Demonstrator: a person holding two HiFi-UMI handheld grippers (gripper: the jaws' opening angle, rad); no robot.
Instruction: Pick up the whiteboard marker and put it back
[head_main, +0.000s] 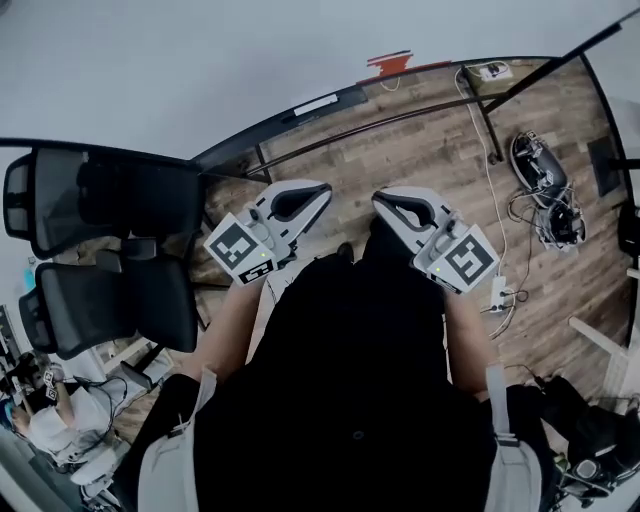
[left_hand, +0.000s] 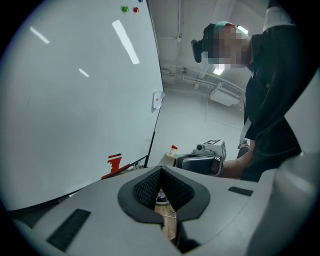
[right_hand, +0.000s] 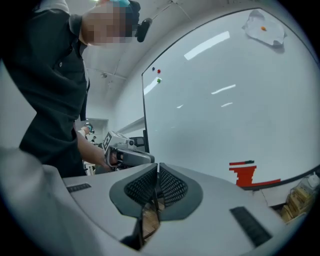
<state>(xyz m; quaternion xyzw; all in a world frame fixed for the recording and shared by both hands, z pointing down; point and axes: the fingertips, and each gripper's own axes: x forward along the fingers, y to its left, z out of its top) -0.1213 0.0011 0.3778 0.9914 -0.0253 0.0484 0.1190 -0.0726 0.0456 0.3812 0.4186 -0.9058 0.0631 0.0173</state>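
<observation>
A red whiteboard marker (head_main: 390, 58) lies on a red block (head_main: 395, 70) on the ledge at the foot of the whiteboard (head_main: 200, 70). The same marker (right_hand: 242, 163) shows right of my jaws in the right gripper view, and the red block (left_hand: 114, 163) shows left of them in the left gripper view. My left gripper (head_main: 318, 190) and right gripper (head_main: 380, 200) are held side by side close to my body, well short of the ledge. Both are shut with nothing between the fingers. The left gripper (left_hand: 161, 170) and the right gripper (right_hand: 157, 167) each show pads pressed together.
Black office chairs (head_main: 100, 240) stand at the left. The whiteboard's stand legs (head_main: 490, 120), cables and a power strip (head_main: 500, 292) lie on the wood floor at the right. Two small magnets (left_hand: 130, 9) sit high on the board. A person (head_main: 50, 410) sits at the lower left.
</observation>
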